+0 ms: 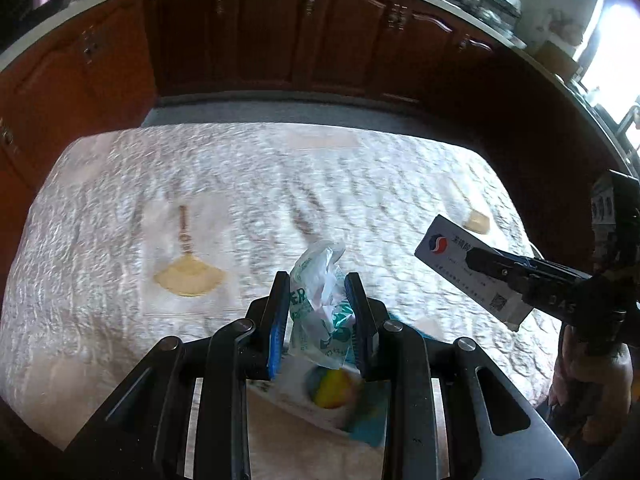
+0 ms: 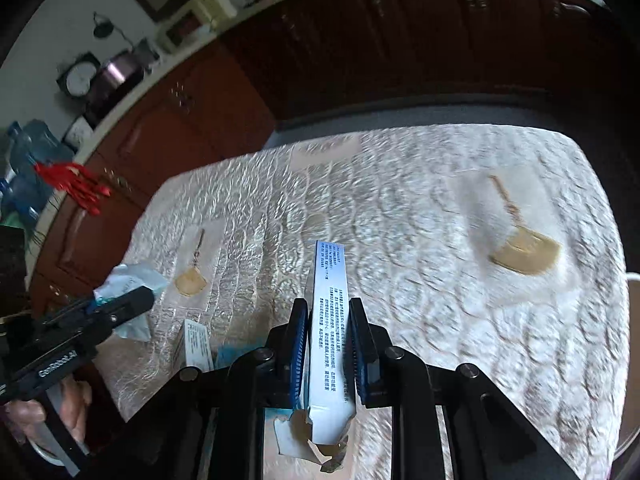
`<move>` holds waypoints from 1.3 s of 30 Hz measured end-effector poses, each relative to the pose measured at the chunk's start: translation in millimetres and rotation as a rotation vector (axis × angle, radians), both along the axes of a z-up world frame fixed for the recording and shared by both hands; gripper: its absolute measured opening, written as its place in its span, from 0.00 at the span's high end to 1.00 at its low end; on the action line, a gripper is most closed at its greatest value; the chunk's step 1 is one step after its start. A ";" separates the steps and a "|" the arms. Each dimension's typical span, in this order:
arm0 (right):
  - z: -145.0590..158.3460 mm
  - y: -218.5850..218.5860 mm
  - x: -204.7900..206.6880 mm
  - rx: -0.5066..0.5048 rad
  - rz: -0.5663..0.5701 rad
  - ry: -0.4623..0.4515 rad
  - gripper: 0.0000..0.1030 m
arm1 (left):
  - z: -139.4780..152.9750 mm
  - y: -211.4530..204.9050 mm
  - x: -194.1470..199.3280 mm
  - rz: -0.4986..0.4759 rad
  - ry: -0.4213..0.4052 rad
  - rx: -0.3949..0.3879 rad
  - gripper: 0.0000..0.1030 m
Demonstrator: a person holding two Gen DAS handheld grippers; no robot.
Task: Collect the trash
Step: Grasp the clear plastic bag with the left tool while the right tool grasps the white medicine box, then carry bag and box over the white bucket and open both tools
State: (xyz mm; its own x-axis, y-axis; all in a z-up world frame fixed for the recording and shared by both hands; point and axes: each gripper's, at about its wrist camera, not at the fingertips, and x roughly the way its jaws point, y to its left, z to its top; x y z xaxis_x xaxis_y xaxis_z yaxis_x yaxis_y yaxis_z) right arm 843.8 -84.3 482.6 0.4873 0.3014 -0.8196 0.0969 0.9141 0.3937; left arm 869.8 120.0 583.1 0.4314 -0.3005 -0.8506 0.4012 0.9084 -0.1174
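The left gripper [image 1: 318, 312] pinches a crumpled white-and-green plastic bag [image 1: 322, 304] between its blue pads, held above a flat package printed with a yellow fruit [image 1: 332, 390] that lies on the table. The right gripper [image 2: 329, 342] clamps a torn white cardboard box [image 2: 330, 340] printed with blue text, raised over the silvery embossed tablecloth [image 2: 420, 220]. A second small box [image 2: 196, 346] stands on the cloth between the two grippers, with dark wooden cabinets [image 1: 260, 36] beyond the table.
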 end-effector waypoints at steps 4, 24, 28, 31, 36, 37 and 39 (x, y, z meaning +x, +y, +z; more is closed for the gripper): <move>13.7 -26.2 -24.6 0.027 -0.052 -0.040 0.82 | 6.3 -27.1 -12.6 -0.057 -0.008 -0.004 0.76; 42.9 -204.0 -169.7 -0.031 -0.460 -0.092 0.82 | 11.4 -231.6 -83.0 -0.396 -0.011 -0.032 0.76; 35.1 -229.3 -187.9 -0.064 -0.527 -0.061 0.82 | -1.0 -265.2 -88.3 -0.438 0.029 -0.053 0.76; 26.2 -245.6 -196.6 -0.046 -0.569 -0.042 0.82 | -11.8 -284.3 -88.8 -0.454 0.046 -0.060 0.76; 4.3 -267.5 -205.7 -0.033 -0.625 0.012 0.82 | -34.4 -315.8 -86.9 -0.476 0.112 -0.084 0.76; 1.5 -269.7 -206.5 -0.036 -0.629 0.018 0.82 | -38.1 -320.9 -87.7 -0.477 0.118 -0.086 0.75; -3.7 -273.4 -207.3 -0.047 -0.636 0.035 0.82 | -45.9 -329.3 -86.9 -0.480 0.140 -0.099 0.75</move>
